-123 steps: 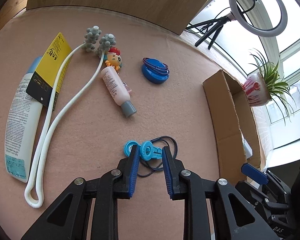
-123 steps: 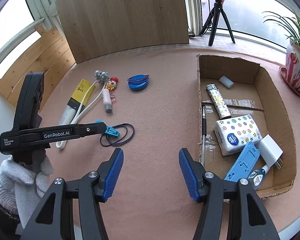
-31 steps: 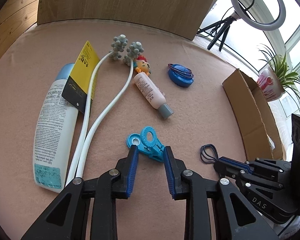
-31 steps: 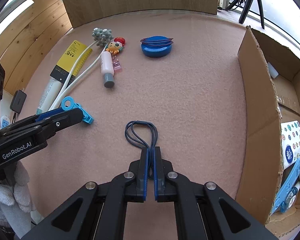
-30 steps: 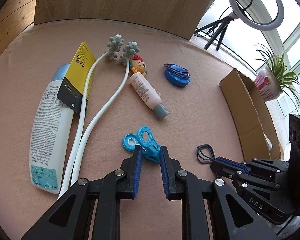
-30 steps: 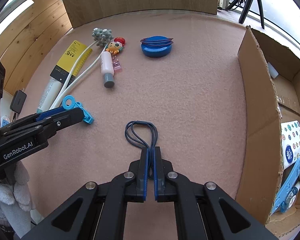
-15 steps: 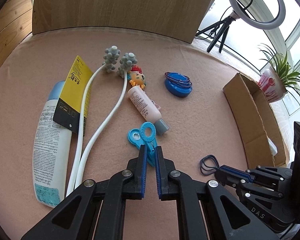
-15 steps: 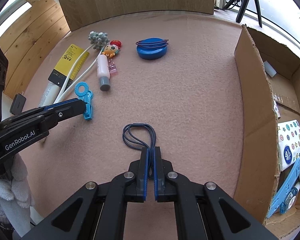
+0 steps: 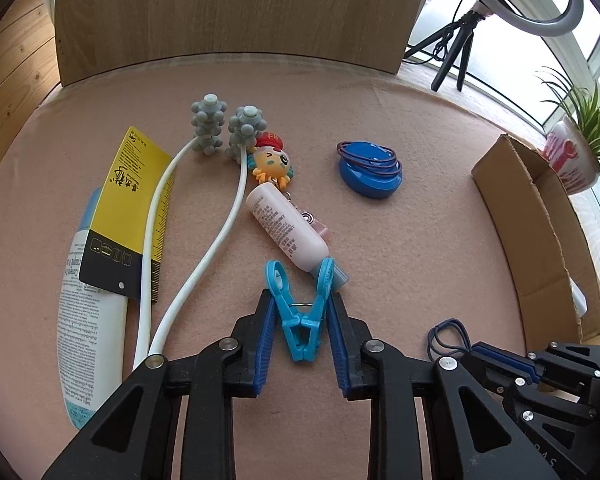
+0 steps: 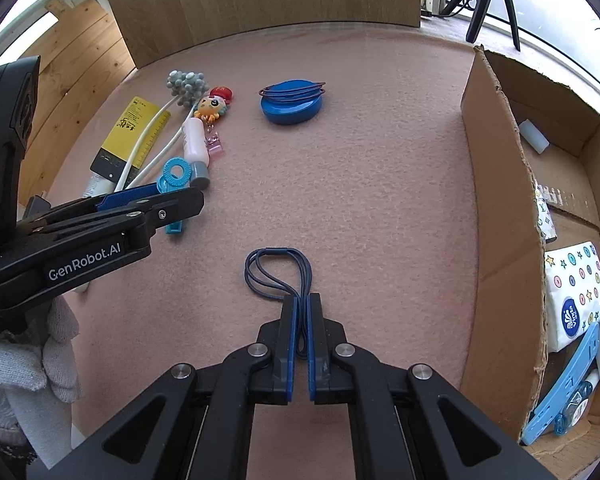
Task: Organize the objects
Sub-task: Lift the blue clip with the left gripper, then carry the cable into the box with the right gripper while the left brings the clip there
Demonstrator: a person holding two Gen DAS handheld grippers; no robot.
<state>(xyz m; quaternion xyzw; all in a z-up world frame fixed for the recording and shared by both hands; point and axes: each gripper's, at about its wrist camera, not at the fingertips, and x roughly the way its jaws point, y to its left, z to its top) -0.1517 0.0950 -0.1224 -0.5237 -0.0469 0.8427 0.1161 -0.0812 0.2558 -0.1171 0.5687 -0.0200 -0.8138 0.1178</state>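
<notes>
**Releasing the clip beside the bottle**

Opening now, the left gripper point(image 9: 300, 320) has its jaws parting around the blue clothes peg point(image 9: 302, 316), whose handles spread between them; half a second ago they were nearly closed on it. We note the peg now lies just ahead, touching the pink bottle point(image 9: 286, 230). The right gripper point(image 10: 299, 320) remains clamped on the dark elastic band point(image 10: 278, 270), low over the worktop point(image 10: 360, 200). We judge the peg regrouped, the band pending.
</notes>
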